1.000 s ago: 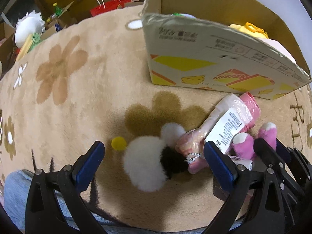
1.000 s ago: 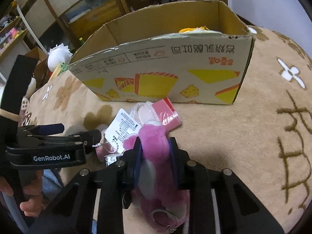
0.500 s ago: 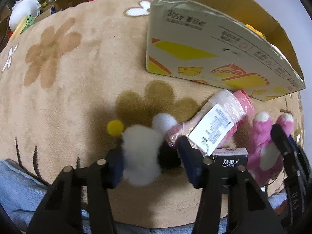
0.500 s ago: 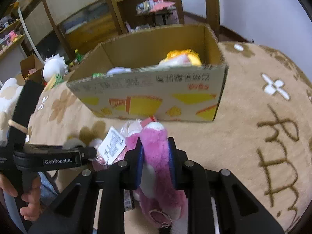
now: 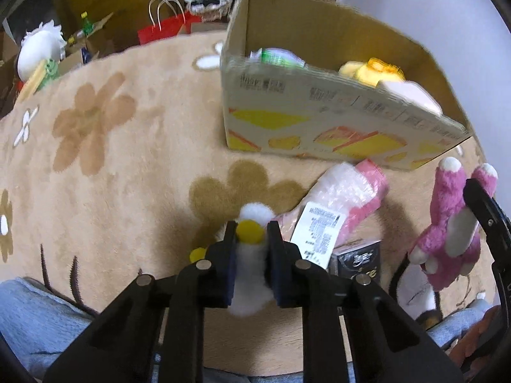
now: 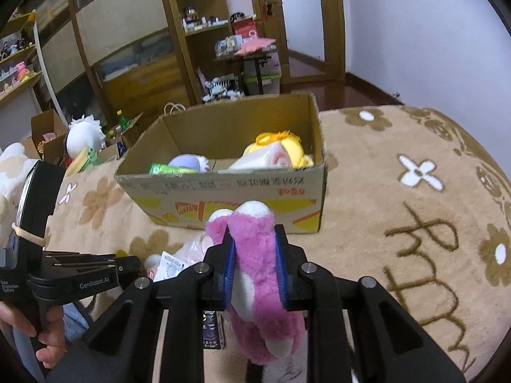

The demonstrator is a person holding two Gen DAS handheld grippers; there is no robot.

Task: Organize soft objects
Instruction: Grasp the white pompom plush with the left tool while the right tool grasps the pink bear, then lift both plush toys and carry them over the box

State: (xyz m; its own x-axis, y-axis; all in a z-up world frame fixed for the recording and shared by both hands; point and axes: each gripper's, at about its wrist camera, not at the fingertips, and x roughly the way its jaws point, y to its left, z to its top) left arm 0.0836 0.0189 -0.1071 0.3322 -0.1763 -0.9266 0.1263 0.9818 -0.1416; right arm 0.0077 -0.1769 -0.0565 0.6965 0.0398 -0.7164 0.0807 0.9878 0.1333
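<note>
My left gripper is shut on a white fluffy toy with a yellow pompom, held above the beige rug. My right gripper is shut on a pink plush toy, lifted in front of the cardboard box; the plush also shows in the left wrist view. The box is open and holds a yellow plush, a purple-white one and a green pack.
A pink wrapped packet with a white label and a small black tissue pack lie on the rug before the box. A loose yellow pompom lies at left. Shelves, a red bag and clutter stand beyond the rug.
My left gripper closed on the white fluffy toy and lifted it. My right gripper rose with the pink plush, and the box's inside came into view.
</note>
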